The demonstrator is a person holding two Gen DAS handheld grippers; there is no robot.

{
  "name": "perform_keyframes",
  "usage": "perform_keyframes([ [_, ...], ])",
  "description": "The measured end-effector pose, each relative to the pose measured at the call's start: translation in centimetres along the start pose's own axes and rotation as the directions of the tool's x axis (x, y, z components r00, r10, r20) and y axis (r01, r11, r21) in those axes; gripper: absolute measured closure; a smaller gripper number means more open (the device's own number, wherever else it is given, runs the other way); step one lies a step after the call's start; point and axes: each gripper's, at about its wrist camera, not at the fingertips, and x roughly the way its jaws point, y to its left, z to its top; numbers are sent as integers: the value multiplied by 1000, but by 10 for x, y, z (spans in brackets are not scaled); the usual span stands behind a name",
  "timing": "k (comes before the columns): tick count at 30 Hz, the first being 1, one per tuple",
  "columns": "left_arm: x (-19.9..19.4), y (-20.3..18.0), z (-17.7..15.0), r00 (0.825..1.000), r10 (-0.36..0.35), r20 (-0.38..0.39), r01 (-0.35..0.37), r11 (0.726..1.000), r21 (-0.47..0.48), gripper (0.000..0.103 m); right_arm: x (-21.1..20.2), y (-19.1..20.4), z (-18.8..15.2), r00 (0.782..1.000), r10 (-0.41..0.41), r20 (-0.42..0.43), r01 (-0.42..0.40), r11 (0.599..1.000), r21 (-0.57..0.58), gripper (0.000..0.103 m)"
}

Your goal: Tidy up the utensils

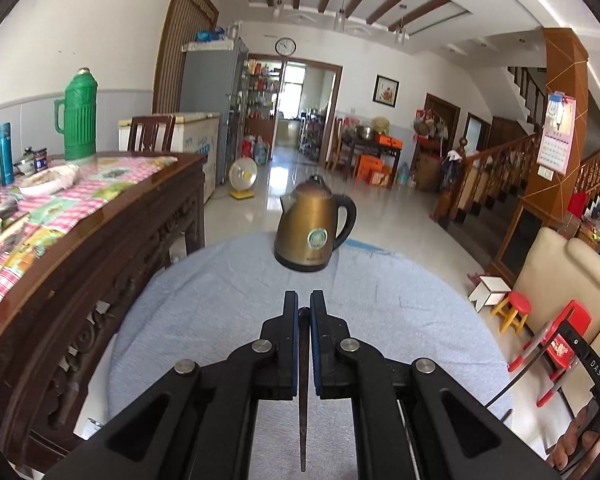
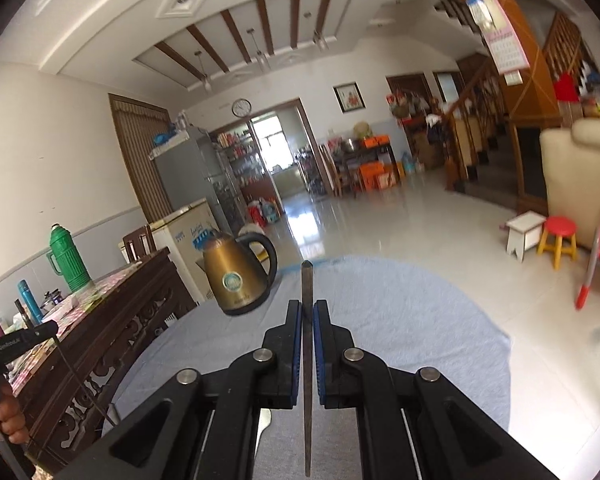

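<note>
Pinched upright in each tool, left tool [image 1: 304, 300] and right tool [image 2: 307, 308], one dark chopstick [image 2: 307, 360] is carried above the surface [image 1: 204, 312]; next, likely, comes finding a holder.

Lower right of the right wrist view blurred; white utensil [image 2: 265, 422] under the jaws mostly hidden; kettle [image 2: 236, 276] smeared.

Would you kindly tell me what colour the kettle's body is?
Golden bronze, with a black handle; the kettle shows best in the left wrist view.
</note>
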Motion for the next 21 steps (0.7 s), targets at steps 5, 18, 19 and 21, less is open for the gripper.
perform_keyframes([
  [5, -36, -3, 13, 998, -4, 70, 3, 1000, 14, 98, -34, 24, 18, 996, 36, 80, -34, 999, -28, 96],
  [18, -127, -24, 33, 968, -30, 248, 22, 999, 36, 98, -125, 87, 42, 948, 159, 276, -134, 985, -107, 96],
  [19, -133, -27, 34, 964, -33, 263, 23, 999, 38, 98, -131, 92, 41, 943, 171, 285, -145, 983, -109, 96],
  [21, -145, -34, 35, 955, -45, 295, 33, 998, 44, 98, -141, 98, 37, 937, 189, 293, -161, 980, -116, 96],
])
